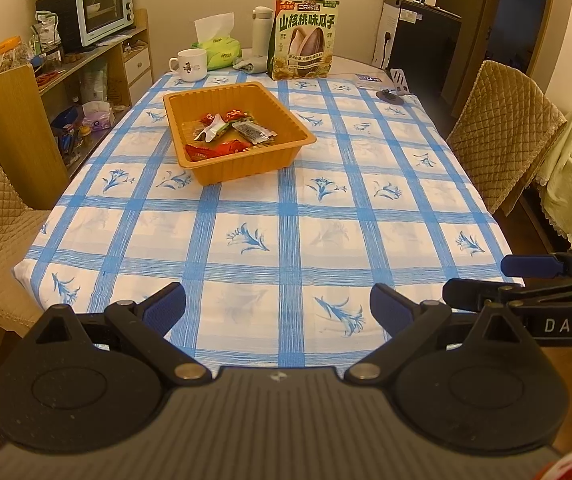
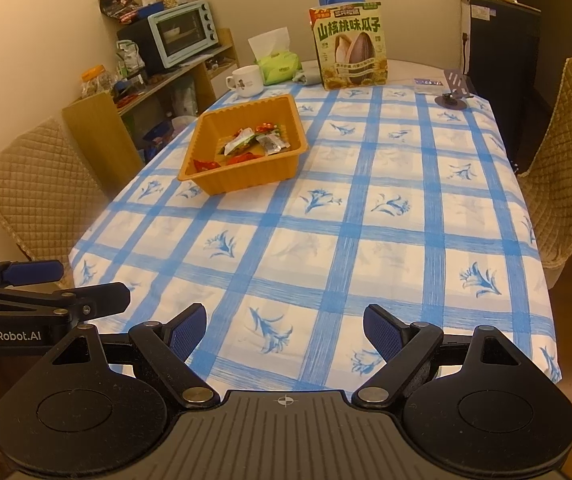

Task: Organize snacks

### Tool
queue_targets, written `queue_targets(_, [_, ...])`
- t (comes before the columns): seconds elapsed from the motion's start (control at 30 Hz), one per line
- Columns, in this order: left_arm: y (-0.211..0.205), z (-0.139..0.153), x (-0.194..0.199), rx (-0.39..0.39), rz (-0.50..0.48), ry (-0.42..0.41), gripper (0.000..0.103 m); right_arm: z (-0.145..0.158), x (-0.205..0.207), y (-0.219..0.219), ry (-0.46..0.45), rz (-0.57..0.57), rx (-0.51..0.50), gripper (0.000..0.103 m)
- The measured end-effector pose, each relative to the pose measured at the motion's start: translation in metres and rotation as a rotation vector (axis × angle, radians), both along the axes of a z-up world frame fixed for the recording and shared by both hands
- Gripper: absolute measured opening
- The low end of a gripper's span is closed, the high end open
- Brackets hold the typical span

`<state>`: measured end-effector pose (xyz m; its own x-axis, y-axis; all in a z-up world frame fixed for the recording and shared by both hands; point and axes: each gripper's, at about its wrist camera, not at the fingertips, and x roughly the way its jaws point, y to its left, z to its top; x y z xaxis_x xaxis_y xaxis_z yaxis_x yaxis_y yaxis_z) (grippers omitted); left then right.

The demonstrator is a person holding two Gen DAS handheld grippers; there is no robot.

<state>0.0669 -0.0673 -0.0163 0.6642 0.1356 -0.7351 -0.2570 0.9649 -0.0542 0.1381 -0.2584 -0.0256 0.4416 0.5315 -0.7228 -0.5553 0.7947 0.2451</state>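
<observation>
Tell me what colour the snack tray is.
Orange; the snack tray shows best in the left wrist view.

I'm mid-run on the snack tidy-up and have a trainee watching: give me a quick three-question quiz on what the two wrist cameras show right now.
1. True or false: the left gripper and the right gripper are both open and hold nothing.
2. Multiple choice: where do the wrapped snacks lie? A) loose on the checked tablecloth; B) inside the orange tray; C) in the white mug.
3. Fill in: the sunflower seed bag stands upright at the table's ____ end, beyond the tray.

Key: 1 true; 2 B; 3 far.
</observation>
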Motion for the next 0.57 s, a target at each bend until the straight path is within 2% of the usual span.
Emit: queue_targets(0.57, [0.0020, -0.0008, 0.0020, -0.003, -0.001, 0.000, 0.098, -0.0056, 0.0062, 0.0057, 0.008, 0.007, -0.002, 0.085])
